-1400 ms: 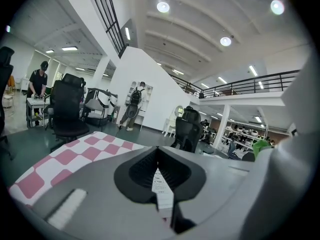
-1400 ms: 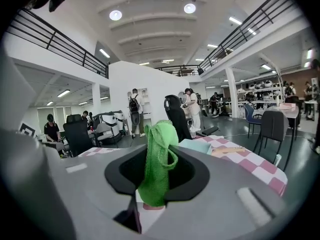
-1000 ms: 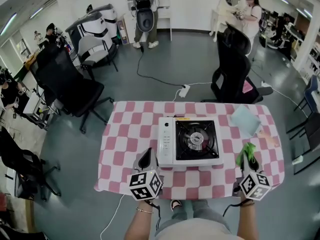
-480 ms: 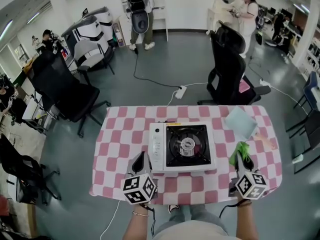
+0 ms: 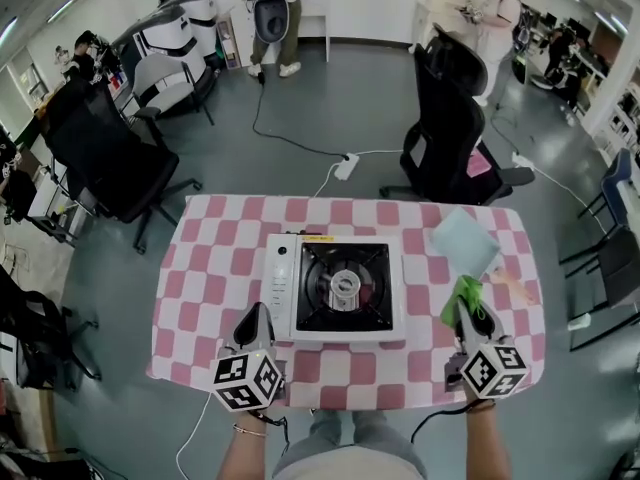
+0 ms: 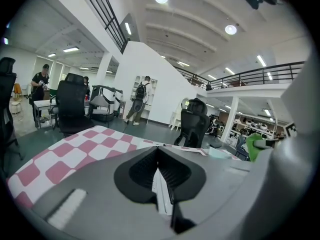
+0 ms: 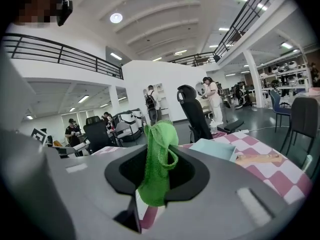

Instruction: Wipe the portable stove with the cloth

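Since a second ago the whole scene has slid leftward in the head view, while both grippers keep their stations at the near side of the stove [image 5: 335, 288]. That stove sits in the middle of the checked worktop [image 5: 200, 268], its white control panel on the left and the black burner well to the right of it. At the stove's near-left corner, the left gripper [image 5: 256, 314] hovers with its fingers [image 6: 142, 171] pressed together at the tips and nothing between them. Off the stove's near-right corner, well clear of its edge, the right gripper [image 5: 470, 308] has its fingers [image 7: 184, 173] clamped on the green cloth [image 7: 157, 159], which stands up in a bunch above them and hangs down below. A pale blue sheet [image 5: 464, 240] lies beyond the stove's far-right corner.
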The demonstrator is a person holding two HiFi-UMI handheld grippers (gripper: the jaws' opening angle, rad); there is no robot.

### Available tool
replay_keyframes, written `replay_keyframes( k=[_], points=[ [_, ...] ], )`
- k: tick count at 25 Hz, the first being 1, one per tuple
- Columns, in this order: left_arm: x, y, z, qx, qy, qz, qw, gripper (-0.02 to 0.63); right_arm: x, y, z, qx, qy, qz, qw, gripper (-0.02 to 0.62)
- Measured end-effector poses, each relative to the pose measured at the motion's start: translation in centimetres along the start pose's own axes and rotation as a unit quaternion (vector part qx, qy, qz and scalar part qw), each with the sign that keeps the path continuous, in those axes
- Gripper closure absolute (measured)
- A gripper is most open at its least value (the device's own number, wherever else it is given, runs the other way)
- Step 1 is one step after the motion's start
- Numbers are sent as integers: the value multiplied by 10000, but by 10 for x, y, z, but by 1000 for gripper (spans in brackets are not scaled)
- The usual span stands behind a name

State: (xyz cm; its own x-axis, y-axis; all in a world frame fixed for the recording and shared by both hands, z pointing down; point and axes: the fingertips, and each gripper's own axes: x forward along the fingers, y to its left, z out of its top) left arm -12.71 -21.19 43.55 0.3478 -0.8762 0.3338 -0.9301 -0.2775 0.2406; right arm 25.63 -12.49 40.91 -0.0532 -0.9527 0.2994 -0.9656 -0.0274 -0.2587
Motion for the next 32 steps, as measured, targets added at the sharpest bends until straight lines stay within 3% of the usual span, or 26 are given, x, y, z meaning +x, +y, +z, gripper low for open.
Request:
replay_keyframes(
  k=[14,26,32],
  points=[
    [16,-13,-12,190,32,402,9990,606,82,-14,-10,81,682,1085,9917,497],
    [21,-11,-22,-5,83,759,9971,606,148,-11,-22,-520,1189,1945,9723,497],
    [25,-8,-22,37,90,985,9951,606,175,-3,-33,-1104,1360,2381,9553,497]
  ],
)
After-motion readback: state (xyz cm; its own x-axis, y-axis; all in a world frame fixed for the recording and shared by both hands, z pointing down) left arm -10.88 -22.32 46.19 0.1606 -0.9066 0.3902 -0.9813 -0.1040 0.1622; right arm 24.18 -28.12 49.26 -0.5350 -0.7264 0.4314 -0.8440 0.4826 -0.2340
